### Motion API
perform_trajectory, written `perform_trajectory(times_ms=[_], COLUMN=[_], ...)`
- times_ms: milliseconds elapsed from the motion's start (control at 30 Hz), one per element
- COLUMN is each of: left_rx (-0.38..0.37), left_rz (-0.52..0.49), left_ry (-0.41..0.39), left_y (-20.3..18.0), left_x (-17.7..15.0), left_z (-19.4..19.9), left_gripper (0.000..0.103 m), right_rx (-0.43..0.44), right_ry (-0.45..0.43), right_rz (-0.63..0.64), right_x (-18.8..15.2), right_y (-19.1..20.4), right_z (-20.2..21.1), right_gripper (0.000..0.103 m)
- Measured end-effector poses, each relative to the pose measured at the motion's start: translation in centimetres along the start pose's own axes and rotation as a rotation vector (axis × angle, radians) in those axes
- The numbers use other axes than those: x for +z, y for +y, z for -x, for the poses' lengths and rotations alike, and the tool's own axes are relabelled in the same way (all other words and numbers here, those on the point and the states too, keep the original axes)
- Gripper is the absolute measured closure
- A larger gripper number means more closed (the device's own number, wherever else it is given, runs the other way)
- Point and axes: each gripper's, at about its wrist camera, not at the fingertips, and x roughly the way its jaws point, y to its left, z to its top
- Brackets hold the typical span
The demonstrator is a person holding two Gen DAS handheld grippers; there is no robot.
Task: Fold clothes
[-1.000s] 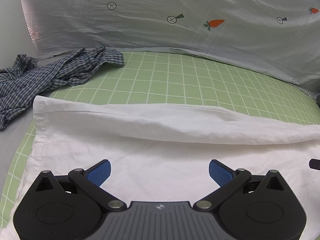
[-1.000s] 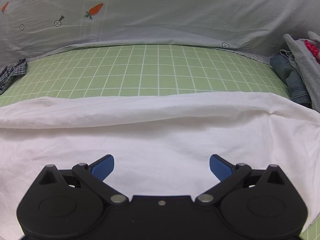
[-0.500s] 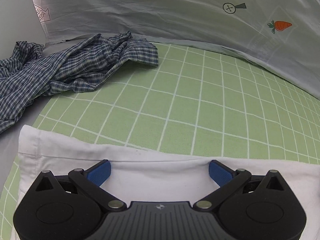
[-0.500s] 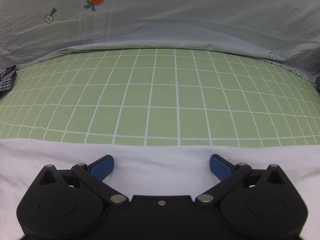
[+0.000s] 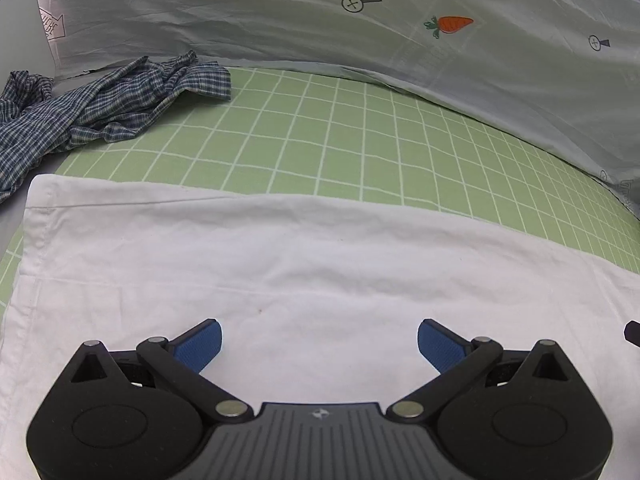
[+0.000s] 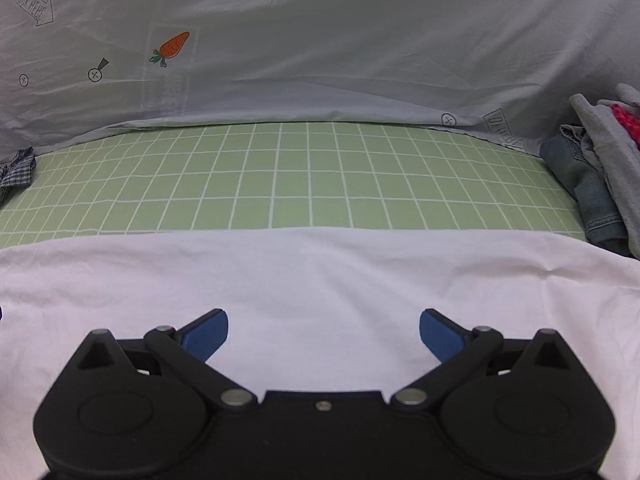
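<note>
Where spread flat on the green checked sheet (image 6: 304,176), lying directly beneath and ahead of both tongs: white garment (image 5: 280,264), smooth, faintly creased, hemmed at its left edge. Left gripper (image 5: 319,340) and right gripper (image 6: 324,330) both splayed wide over it, pinching nothing. Crumpled at far left: plaid shirt (image 5: 100,108).

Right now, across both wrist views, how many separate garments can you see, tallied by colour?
White cotton garment spread flat: 1
Blue-and-white checked shirt, crumpled: 1
Blue denim piece: 1
Grey knit garment: 1
Red item, barely visible: 1
Total: 5
</note>
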Motion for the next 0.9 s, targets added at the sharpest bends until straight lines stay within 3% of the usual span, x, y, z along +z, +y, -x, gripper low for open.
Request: perform_trajectory(times_ms=[133, 300, 533, 667, 767, 900], left_rx=[-0.041, -0.026, -0.015, -0.019, -0.012, 0.014], left_rz=[-0.044, -0.173, -0.249, -0.22, -0.218, -0.215], left_ry=[0.065, 0.086, 0.119, 0.147, 0.152, 0.159], left_y=[-1.5, -3.0, -2.9, -2.1, -1.9, -2.3], left_x=[-3.7, -6.7, -9.5, -10.5, -10.8, -10.8], left_z=[0.9, 2.3, 3.1, 3.3, 3.4, 2.9], left_gripper=[0.0, 0.0, 0.0, 0.0, 0.0, 0.0], right_rx=[-0.07, -0.12, -0.179, -0.255, -0.239, -0.249], right_ry=[-0.004, 0.005, 0.039, 0.103, 0.057, -0.086], right_rz=[-0.007, -0.042, -0.072, -0.082, -0.05, 0.1], right_x=[-4.7, -9.5, -13.7, -14.5, -13.7, -11.1], right_y=[-2.5, -4.9, -5.4, -5.5, -5.3, -3.4], right_z=[4.8, 9.4, 10.6, 8.7, 8.0, 8.1], right_gripper=[0.0, 0.0, 0.0, 0.0, 0.0, 0.0])
